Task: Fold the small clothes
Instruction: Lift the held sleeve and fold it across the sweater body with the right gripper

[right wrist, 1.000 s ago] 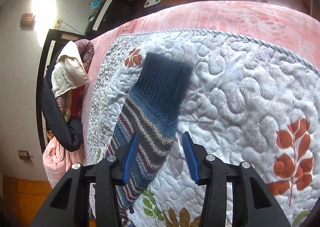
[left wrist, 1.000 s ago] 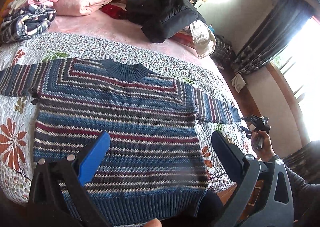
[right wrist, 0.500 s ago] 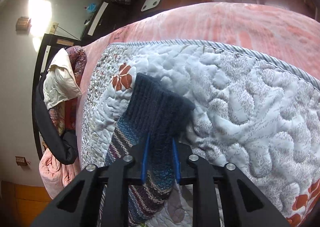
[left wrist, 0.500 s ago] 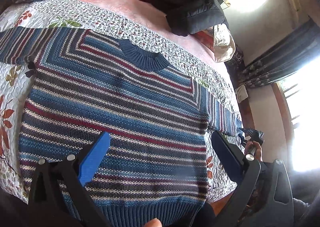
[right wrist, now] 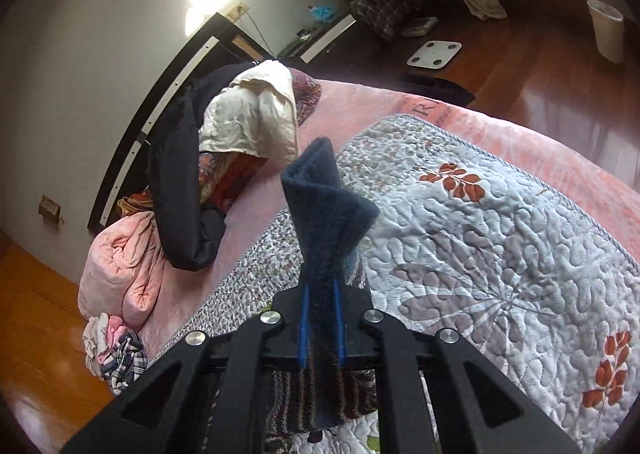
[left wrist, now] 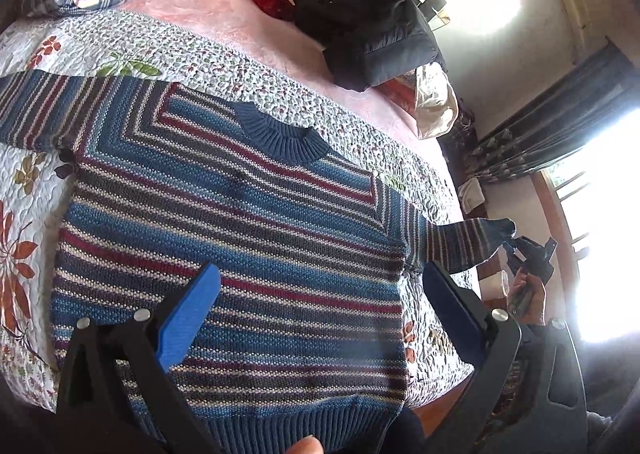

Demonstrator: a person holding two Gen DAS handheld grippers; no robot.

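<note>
A blue, red and white striped knit sweater (left wrist: 232,254) lies flat, front up, on the white quilted bed cover with red leaves (left wrist: 24,213). Its neck points to the far side and its hem is at the near edge of the bed.

The right tool (right wrist: 320,330) is pinched tight on the dark blue ribbed cuff (right wrist: 326,213) of 1 sleeve. In the left view that striped sleeve (left wrist: 460,244) is lifted off the bed at the right. The left tool (left wrist: 320,318) is spread wide above the sweater's lower part and holds nothing.

The sweater looks thick and soft. It will likely bend and sag, not slip, and it should not break. The cuff is a good place to hold, and so is the shoulder seam or the ribbed hem.

The other sleeve runs off the left edge, so its cuff is not seen. The tool's black arms hide part of the hem. The window glare on the right washes out that corner.
</note>
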